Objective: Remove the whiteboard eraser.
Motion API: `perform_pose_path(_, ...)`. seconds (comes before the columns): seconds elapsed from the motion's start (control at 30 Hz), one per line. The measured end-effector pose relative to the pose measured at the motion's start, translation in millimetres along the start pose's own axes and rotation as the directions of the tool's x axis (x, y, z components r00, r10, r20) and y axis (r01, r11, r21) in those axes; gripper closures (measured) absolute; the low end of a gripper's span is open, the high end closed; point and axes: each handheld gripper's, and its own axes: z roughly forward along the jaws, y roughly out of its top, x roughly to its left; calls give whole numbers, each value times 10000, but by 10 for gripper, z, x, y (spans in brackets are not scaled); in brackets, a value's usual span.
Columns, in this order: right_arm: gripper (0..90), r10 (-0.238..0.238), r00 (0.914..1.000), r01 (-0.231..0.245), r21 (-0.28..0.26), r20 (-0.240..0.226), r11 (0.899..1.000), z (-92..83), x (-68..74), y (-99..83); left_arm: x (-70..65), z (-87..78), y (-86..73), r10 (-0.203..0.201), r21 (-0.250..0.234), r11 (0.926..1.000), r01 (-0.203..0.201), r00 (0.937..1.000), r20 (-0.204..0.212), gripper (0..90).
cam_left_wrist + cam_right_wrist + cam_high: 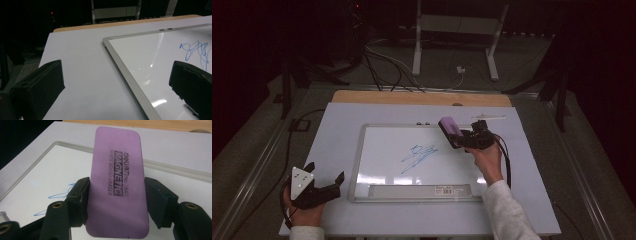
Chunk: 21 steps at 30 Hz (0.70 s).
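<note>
A silver-framed whiteboard [360,150] lies on the white table, with a blue scribble [418,156] near its middle. My right gripper [460,136] is shut on a purple whiteboard eraser [449,131], held just above the board's upper right part. In the right gripper view the eraser [117,185] stands between both jaws, its printed face toward the camera, and the scribble [58,195] lies to its left. My left gripper [323,173] rests open at the table's near left, beside the board's left frame [125,72]. Nothing is between its jaws.
A grey tray strip [419,190] runs along the board's near edge. A thin white stick [488,118] lies on the table beyond the board. A wooden strip [422,98] edges the table's far side. Cables and a metal stand [454,35] are on the floor behind.
</note>
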Motion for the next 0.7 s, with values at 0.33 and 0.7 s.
perform_pose_path(0.33,401,-252,9996,254,170,-125,9995,48,88,-21,-1,5,2,27,-5,10000,-27,10000,20,6)
perform_pose_path(0.7,400,-782,9965,793,396,-283,9961,122,256,-46,-2,5,2,44,-1,10000,-44,10000,35,6)
